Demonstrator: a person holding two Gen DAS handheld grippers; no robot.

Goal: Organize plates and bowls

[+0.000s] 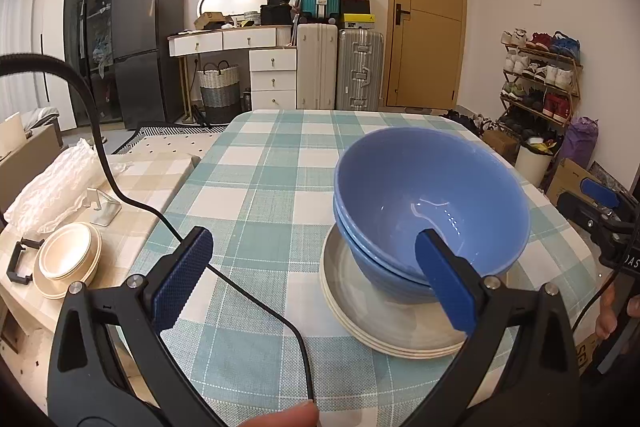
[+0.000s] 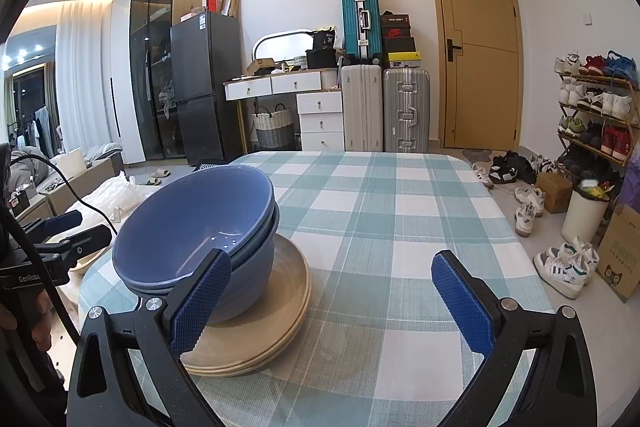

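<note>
On the checked cloth of the surface (image 2: 400, 227), toward its left half, two blue bowls (image 1: 432, 203) sit nested, slightly tilted, on a stack of cream plates (image 1: 384, 323). Left claw (image 1: 316, 275) is spread wide and released, holding nothing; its right pad shows in front of the bowls' near rim, whether touching I cannot tell. Right claw (image 2: 332, 299) is likewise spread and empty, its left pad in front of the bowls and plates. Off to the left, on a lower side table (image 1: 148, 183), another set of cream bowls (image 1: 68, 259) rests on a plate beside crumpled plastic wrap (image 1: 56, 183).
</note>
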